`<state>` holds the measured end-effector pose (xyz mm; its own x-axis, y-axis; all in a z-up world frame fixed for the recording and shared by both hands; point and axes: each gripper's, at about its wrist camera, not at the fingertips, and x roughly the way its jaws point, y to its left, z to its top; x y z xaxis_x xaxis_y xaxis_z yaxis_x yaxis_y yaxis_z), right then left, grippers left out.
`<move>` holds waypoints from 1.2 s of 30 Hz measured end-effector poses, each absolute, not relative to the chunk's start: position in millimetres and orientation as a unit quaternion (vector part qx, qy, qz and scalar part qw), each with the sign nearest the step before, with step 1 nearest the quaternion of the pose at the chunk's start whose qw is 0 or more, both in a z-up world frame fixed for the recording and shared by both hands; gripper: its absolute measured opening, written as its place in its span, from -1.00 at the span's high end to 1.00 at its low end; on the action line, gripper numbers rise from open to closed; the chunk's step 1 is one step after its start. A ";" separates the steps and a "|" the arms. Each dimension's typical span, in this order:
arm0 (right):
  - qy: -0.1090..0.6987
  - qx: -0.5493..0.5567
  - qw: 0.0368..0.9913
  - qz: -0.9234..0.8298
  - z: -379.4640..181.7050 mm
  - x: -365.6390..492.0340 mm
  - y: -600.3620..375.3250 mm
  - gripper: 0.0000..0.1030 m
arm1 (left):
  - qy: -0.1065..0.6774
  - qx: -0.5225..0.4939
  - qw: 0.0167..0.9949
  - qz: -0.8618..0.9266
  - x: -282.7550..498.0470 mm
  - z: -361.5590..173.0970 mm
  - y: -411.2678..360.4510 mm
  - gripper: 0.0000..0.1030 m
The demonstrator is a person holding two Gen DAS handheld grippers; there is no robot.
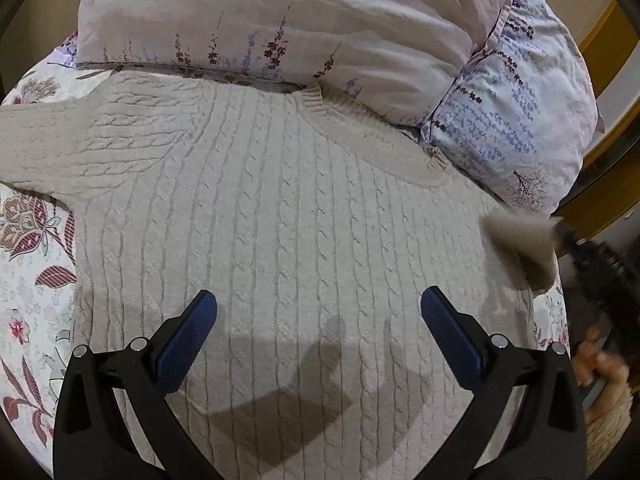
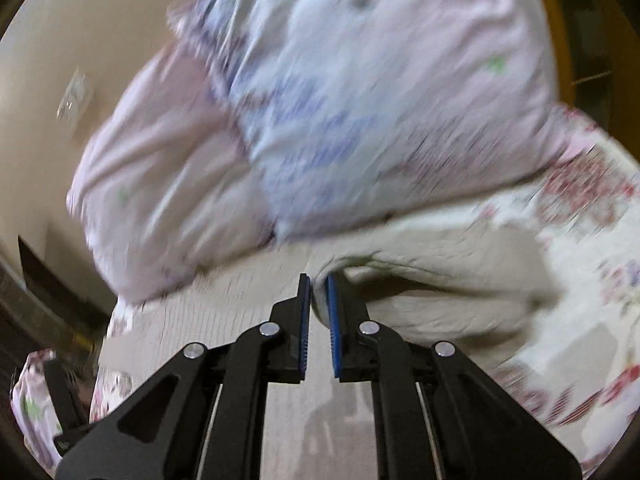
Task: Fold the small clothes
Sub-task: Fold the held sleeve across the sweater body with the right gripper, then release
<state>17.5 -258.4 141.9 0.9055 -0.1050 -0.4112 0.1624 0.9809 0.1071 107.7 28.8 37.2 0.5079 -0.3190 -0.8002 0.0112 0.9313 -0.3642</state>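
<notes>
My left claw [image 1: 318, 312] is spread wide with nothing in it, hanging just over the bottom part of the sweater [image 1: 280, 220], which lies flat on the bed [image 1: 32, 280]. My right claw [image 2: 318, 292] is pinching the sweater's right sleeve [image 2: 420, 280] (the picture is very blurry), and if the thick knit slips out, the fold could flop crooked. Farther back, the sleeve might snag the pillows [image 1: 320, 20] by the collar.

The left gripper [image 1: 319, 306] is held with its jaws spread wide, both blue pads [image 1: 448, 336] bare, at the bottom of the left wrist frame. The right gripper [image 2: 318, 292] is seen at lower centre of the right wrist frame, jaws nearly together and pinched on beige knit. A hand [image 1: 602, 368], blurred, is seen at the lower right edge.
</notes>
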 end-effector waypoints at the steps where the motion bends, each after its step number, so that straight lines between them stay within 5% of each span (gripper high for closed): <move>1: 0.217 0.070 0.972 -0.064 133.6 20.6 -253.9 0.88 | 0.486 -0.159 0.854 -0.097 107.1 38.0 29.2 -0.97; 6: 0.264 0.047 0.961 -0.068 98.7 38.3 -236.9 0.81 | 0.482 -0.154 0.856 -0.108 105.6 42.6 24.9 -0.97; 8: 0.275 0.065 0.957 -0.067 93.8 35.1 -241.2 0.63 | 0.483 -0.151 0.854 -0.122 105.4 48.5 17.9 -0.97; 10: 0.264 0.085 0.959 -0.067 96.5 24.8 -248.0 0.13 | 0.471 -0.139 0.859 -0.143 106.8 56.0 7.1 -0.97; 11: 0.249 0.096 0.961 -0.072 100.1 16.1 -253.3 0.09 | 0.467 -0.134 0.860 -0.153 108.3 58.2 1.3 -0.97; 24: 0.160 0.351 0.898 -0.210 127.8 -39.9 -392.9 0.10 | 0.481 -0.077 0.834 -0.258 129.7 64.1 -95.4 -0.97; 31: 0.182 0.340 0.895 -0.226 124.1 -14.5 -401.1 0.75 | 0.492 -0.106 0.830 -0.241 136.0 57.7 -75.1 -0.97; 36: 0.149 0.259 0.936 -0.186 148.7 -13.0 -360.6 0.79 | 0.496 -0.164 0.821 -0.230 141.0 53.2 -48.2 -0.97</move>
<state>-13.0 -360.6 148.7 0.8862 -0.2710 -0.3759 0.4258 0.7961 0.4300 141.0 -48.2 53.2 0.4028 -0.5409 -0.7384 0.2157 0.8401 -0.4977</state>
